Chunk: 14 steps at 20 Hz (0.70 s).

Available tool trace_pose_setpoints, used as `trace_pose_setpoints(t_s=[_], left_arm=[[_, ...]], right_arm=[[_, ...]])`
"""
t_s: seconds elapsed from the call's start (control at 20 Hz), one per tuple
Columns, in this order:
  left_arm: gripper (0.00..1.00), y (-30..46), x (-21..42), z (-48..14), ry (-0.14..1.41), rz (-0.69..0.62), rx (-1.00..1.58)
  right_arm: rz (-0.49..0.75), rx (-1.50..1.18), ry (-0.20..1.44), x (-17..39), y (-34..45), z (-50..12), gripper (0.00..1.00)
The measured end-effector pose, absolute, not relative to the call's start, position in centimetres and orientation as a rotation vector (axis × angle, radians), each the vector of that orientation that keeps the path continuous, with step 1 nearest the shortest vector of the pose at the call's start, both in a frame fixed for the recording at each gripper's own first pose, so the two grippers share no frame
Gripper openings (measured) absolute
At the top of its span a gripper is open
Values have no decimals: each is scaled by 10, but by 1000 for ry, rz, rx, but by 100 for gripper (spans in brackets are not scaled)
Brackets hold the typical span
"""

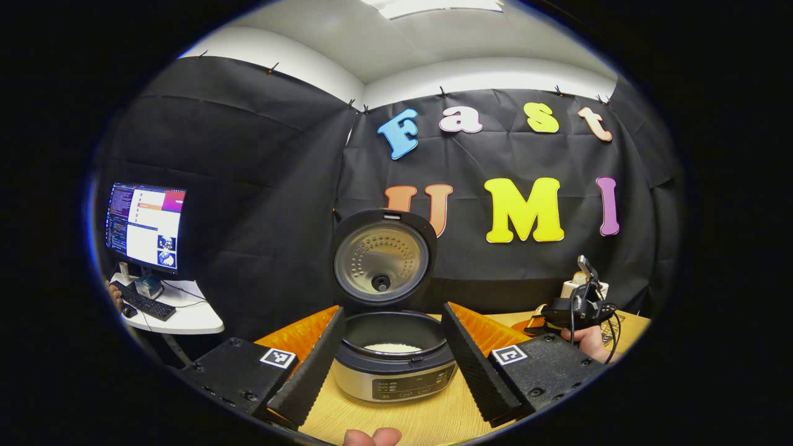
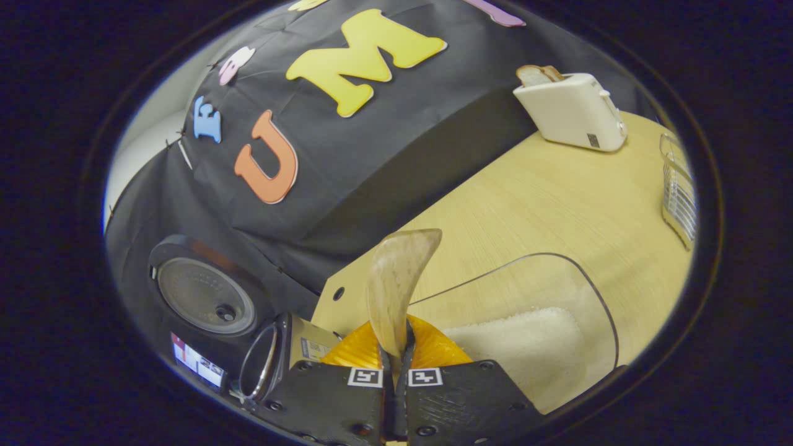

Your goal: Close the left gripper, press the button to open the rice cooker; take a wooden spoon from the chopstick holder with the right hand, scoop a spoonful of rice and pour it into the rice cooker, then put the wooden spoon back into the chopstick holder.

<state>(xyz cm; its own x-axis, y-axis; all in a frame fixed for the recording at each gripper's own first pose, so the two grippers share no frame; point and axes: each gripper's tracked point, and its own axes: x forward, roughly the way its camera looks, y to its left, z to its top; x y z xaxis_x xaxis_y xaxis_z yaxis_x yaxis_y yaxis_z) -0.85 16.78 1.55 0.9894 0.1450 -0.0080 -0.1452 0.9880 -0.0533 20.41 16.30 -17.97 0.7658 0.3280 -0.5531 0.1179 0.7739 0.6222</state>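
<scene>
Starting at the left, a computer monitor (image 1: 145, 224) glows on a small white side table (image 1: 186, 316), well apart from the work. At centre in the left gripper view the grey rice cooker (image 1: 393, 365) stands on the pale wooden bench (image 1: 372, 416), its round lid (image 1: 383, 257) raised upright and some white rice already in the pot. The left gripper (image 1: 390, 353) frames the cooker with its jaws spread wide, holding nothing. Further right, the right gripper (image 2: 394, 365) has its jaws clamped narrow on the wooden spoon (image 2: 396, 285), whose empty bowl points over the clear container of white rice (image 2: 526, 341), with a cream toaster (image 2: 570, 111) behind. I judge scooping comes next; the thin pinch could let the spoon twist and spill grains onto the bench.
</scene>
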Motion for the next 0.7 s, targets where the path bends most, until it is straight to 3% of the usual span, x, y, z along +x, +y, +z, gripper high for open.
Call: trace_pose_setpoints(t_s=[0.7], left_arm=[[99,153,-5,12,13,114,-53]], right_arm=[[135,954,535,206,99,-115,0]])
